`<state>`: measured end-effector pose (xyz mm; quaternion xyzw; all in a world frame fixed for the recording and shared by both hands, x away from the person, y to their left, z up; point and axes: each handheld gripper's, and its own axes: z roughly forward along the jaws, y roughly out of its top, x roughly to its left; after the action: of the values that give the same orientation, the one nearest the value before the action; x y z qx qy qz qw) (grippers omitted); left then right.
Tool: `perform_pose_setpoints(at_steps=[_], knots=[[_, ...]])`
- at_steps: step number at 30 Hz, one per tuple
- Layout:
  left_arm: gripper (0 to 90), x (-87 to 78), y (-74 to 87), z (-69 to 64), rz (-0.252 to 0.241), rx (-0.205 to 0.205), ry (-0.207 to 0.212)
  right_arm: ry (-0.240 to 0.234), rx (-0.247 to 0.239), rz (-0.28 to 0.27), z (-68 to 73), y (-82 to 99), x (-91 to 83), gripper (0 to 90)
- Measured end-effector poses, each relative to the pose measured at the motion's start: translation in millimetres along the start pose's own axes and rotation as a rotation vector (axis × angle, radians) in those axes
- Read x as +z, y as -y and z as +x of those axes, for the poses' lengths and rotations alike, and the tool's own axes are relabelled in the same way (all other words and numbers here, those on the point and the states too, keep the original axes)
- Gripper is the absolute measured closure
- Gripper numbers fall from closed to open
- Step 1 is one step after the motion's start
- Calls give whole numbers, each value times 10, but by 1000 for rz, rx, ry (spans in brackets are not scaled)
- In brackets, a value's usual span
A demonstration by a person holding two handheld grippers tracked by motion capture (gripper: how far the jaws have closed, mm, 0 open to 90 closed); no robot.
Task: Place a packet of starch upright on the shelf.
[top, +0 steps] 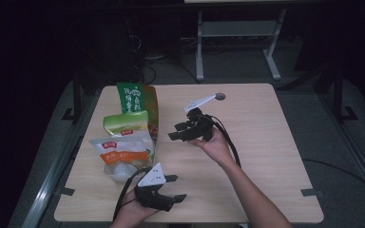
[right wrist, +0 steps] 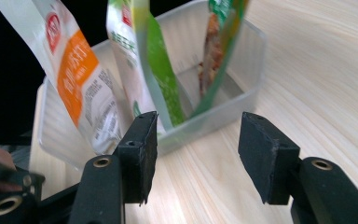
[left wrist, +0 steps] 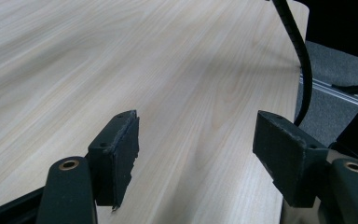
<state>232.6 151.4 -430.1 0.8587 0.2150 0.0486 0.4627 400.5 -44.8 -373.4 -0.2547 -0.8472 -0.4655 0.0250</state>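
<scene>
My right gripper (right wrist: 193, 154) gapes empty just short of the clear bin's (right wrist: 242, 93) rim; my left gripper (left wrist: 196, 154) gapes over bare tabletop (left wrist: 121, 56).

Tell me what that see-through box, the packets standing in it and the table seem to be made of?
The box looks like frosted translucent plastic: the packets show through its walls. The packets, such as the orange-and-white one, look like glossy printed plastic film, judging by their sheen and creases. The table has a pale matte wood-grain surface, possibly laminate.

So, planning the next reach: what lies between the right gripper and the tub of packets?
Bare tabletop between right gripper and tub, seen in the right gripper view.
</scene>
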Motion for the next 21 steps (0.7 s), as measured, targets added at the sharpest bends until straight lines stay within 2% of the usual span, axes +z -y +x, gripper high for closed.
perform_pose_setpoints(at_steps=[6, 21], knots=[[307, -19, 16, 32, 8, -1, -9, 16, 38, 6, -61, 114, -158, 422], [307, -31, 15, 41, 8, 2, -6, 65, 69, 34, -112, 392, -430, 380]])
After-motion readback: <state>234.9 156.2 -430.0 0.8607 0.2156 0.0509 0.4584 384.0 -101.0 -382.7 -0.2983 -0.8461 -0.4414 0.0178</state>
